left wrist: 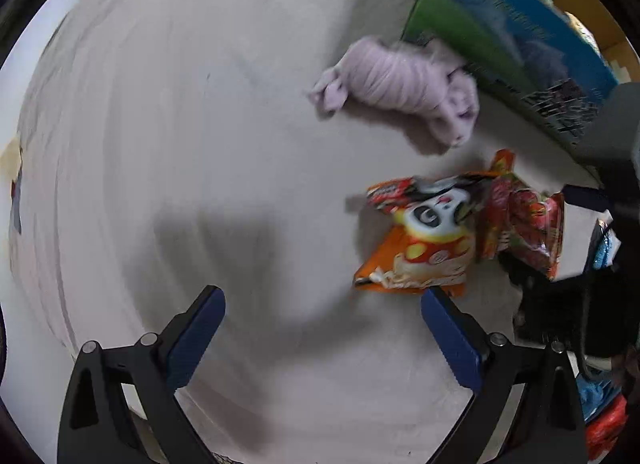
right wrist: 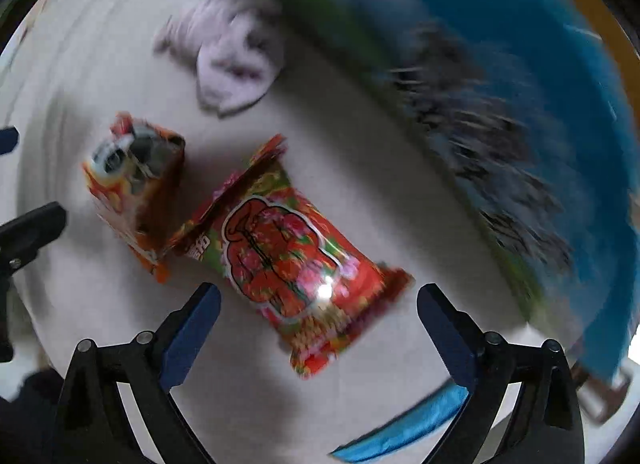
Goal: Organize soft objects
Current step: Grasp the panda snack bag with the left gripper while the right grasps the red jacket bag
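A lilac rolled cloth [left wrist: 404, 84] lies on the white table against a blue and green box [left wrist: 508, 40]. An orange panda snack bag [left wrist: 420, 236] and a red snack bag [left wrist: 524, 220] lie side by side below it. My left gripper [left wrist: 322, 304] is open and empty, left of and just below the panda bag. In the right wrist view my right gripper [right wrist: 318, 300] is open, its jaws to either side of the red bag [right wrist: 288, 260]. The panda bag [right wrist: 136, 188] and cloth [right wrist: 232, 60] lie beyond it.
The box [right wrist: 500, 84] stands along the right of the table. A blue packet [right wrist: 404, 428] lies by my right finger. More blue and red packets [left wrist: 600, 404] show at the lower right of the left wrist view. The white table [left wrist: 160, 124] spreads to the left.
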Tool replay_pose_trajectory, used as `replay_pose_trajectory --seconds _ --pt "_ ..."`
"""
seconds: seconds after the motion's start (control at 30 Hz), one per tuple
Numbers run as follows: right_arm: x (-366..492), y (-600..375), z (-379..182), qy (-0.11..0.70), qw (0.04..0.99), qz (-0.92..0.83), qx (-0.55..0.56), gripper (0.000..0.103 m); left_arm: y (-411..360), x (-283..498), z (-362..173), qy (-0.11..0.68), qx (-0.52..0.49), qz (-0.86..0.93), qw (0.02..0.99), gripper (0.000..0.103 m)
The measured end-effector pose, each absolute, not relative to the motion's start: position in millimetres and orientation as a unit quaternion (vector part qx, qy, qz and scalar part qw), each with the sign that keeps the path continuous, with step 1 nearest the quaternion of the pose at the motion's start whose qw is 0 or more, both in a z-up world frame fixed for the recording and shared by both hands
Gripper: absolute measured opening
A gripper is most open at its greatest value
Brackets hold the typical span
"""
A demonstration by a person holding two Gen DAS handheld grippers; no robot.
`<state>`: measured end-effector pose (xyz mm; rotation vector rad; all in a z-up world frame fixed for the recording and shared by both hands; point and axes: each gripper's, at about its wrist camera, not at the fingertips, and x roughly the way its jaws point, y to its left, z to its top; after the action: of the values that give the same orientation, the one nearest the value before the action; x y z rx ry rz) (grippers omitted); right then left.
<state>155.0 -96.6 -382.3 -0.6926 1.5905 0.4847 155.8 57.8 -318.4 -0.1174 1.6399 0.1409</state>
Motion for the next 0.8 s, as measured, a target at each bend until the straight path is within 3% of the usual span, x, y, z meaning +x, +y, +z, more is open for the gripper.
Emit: replay_pose_trajectory --seconds 0.03,0.23,0.33,0.47,0.67,0.8 --pt "156.1 -95.2 -387.4 0.692 0.619 0.206 -0.309 0.090 58.7 154.3 -320.2 0.731 -0.056 0.064 0.677 0.101" --pt "161.1 -112.1 -384.8 0.733 0.627 0.141 -0.223 0.068 56.8 152.4 -324.6 0.733 -0.077 0.061 0.673 0.101" --pt "160.6 -144.1 -387.0 0.786 0.607 0.074 -0.090 0.065 52.2 154.0 -328.0 0.736 -0.080 0.055 0.670 0.100" --pt "160.0 -171.0 -383.6 0.793 0.603 0.069 0.050 0.067 37.6 168.7 -330.2 0.739 -0.080 0.042 0.668 0.101" --pt "156.2 -174.8 -386.4 0.775 0.628 0.058 0.033 0.070 18.1 191.4 -344.4 0.741 -0.078 0.017 0.667 0.100" --pt "135.0 -181.8 -383.0 0.767 0.641 0.025 0.036 0.061 11.5 199.4 -350.4 0.745 -0.089 0.004 0.661 0.100"
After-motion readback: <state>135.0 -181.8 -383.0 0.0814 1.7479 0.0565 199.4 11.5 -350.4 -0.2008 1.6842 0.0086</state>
